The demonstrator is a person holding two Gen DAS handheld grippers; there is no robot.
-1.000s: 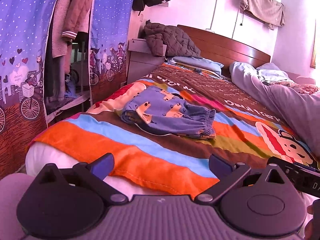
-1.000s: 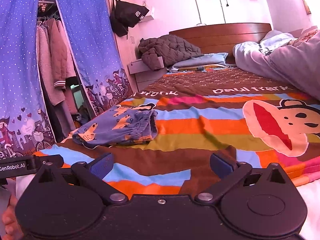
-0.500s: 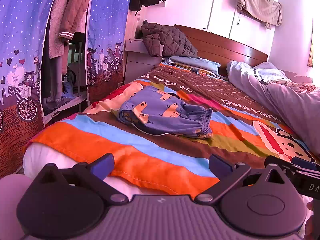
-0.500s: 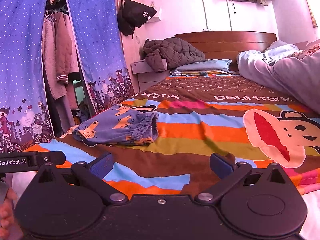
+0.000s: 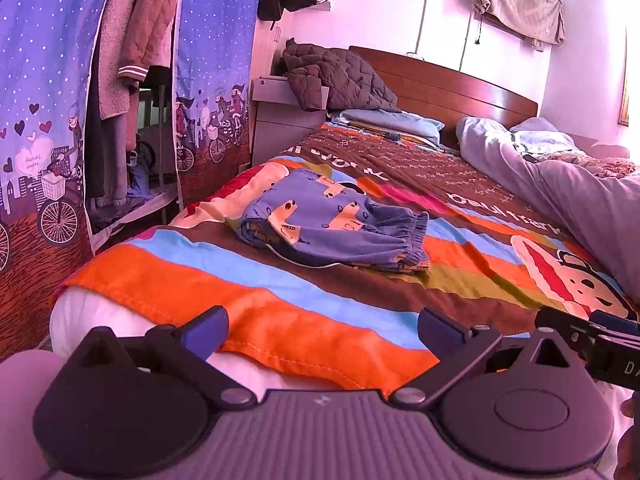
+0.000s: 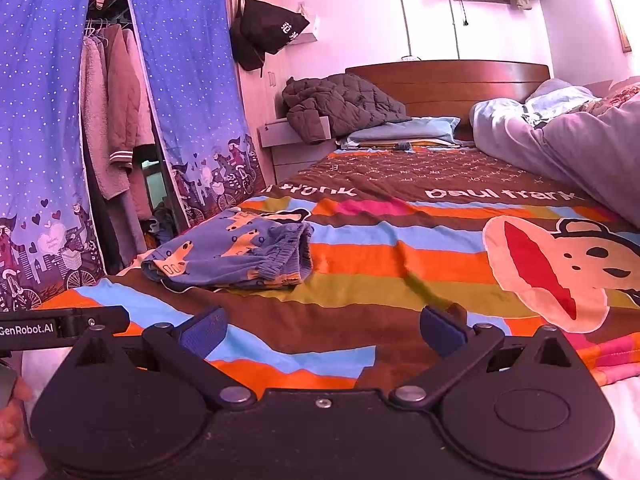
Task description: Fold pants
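Observation:
Small blue pants (image 5: 332, 228) with an orange animal print lie folded in a compact bundle on the striped bedspread (image 5: 280, 304), near the bed's left edge. They also show in the right wrist view (image 6: 236, 254), left of centre. My left gripper (image 5: 322, 330) is open and empty, held back over the foot edge of the bed, well short of the pants. My right gripper (image 6: 322, 330) is open and empty, also near the foot edge, to the right of the pants.
A blue dotted wardrobe curtain (image 5: 48, 100) with hanging coats stands left of the bed. A dark quilted jacket (image 5: 340, 76) lies on the nightstand by the wooden headboard (image 5: 460, 88). A grey duvet (image 5: 580, 196) is heaped along the bed's right side.
Both grippers have drifted slightly, shifting the views a little. The pants have not moved and both grippers stay open.

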